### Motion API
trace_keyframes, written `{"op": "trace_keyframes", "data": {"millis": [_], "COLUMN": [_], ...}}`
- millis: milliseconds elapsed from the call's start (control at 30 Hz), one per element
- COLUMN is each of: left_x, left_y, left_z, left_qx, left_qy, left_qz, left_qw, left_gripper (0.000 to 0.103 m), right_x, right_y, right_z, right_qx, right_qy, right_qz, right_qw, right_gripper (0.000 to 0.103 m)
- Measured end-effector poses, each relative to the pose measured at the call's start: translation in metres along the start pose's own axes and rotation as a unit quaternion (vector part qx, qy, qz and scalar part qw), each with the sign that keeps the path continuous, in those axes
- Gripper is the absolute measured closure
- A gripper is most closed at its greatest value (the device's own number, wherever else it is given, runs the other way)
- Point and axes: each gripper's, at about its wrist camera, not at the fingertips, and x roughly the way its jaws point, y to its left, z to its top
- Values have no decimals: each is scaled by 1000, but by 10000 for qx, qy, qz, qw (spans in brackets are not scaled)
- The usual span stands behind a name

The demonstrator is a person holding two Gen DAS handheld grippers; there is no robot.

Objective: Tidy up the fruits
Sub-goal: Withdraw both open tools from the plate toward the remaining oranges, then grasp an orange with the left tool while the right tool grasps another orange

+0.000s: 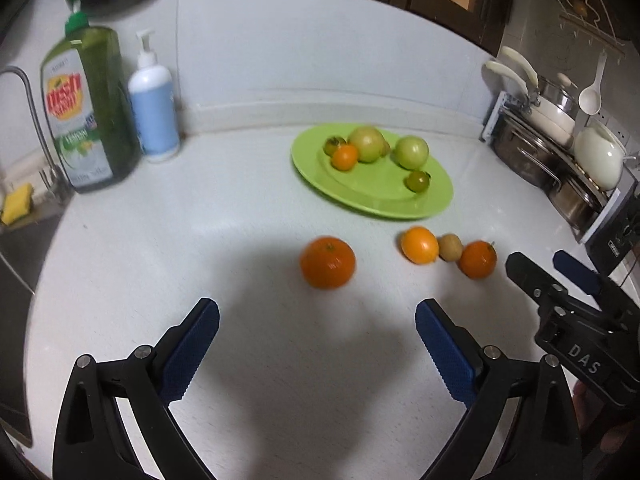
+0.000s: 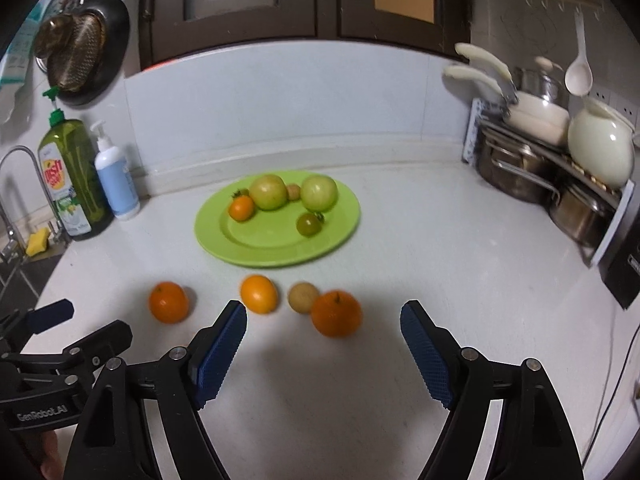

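Observation:
A green plate (image 1: 380,196) (image 2: 260,248) at the back of the white counter holds two large green fruits, a small orange one and some smaller ones. Four fruits lie loose in front of it. A lone orange (image 1: 328,263) (image 2: 169,302) sits just ahead of my left gripper (image 1: 317,308) (image 2: 94,318), which is open and empty. A yellow-orange fruit (image 1: 419,245) (image 2: 259,294), a small brownish fruit (image 1: 450,247) (image 2: 303,297) and a stemmed orange (image 1: 477,259) (image 2: 336,314) form a row. My right gripper (image 2: 324,310) (image 1: 540,258) is open, with the stemmed orange just ahead of its fingertips, untouched.
A green dish-soap bottle (image 1: 86,112) and a white pump bottle (image 1: 154,116) stand at the back left beside the sink and tap (image 2: 16,184). A rack of steel pots (image 2: 532,172) and a white jug fill the back right corner. A black appliance (image 2: 624,276) stands at the right edge.

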Motion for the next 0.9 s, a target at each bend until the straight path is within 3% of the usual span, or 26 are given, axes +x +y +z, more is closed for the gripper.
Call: {"op": "trace_keyframes", "data": {"millis": [433, 633, 733, 900], "left_x": [27, 55, 64, 80], "left_y": [-8, -12, -14, -14], "left_z": [9, 14, 17, 23], "left_qx": [365, 452, 483, 497], "left_qy": [-29, 218, 272, 435], "left_qz": [298, 333, 269, 215], "left_qw": [9989, 9982, 9981, 9976], "left_gripper": [5, 20, 23, 38], "right_x": [33, 50, 56, 66], "right_y": [-15, -19, -21, -22], "right_z": [-11, -13, -12, -8], "right_qx": [264, 239, 253, 247], "right_qy": [516, 765, 823, 928], "right_qz": [-53, -181, -211, -197], "right_qw": [9983, 9966, 9961, 9952], "right_gripper": [23, 24, 28, 37]}}
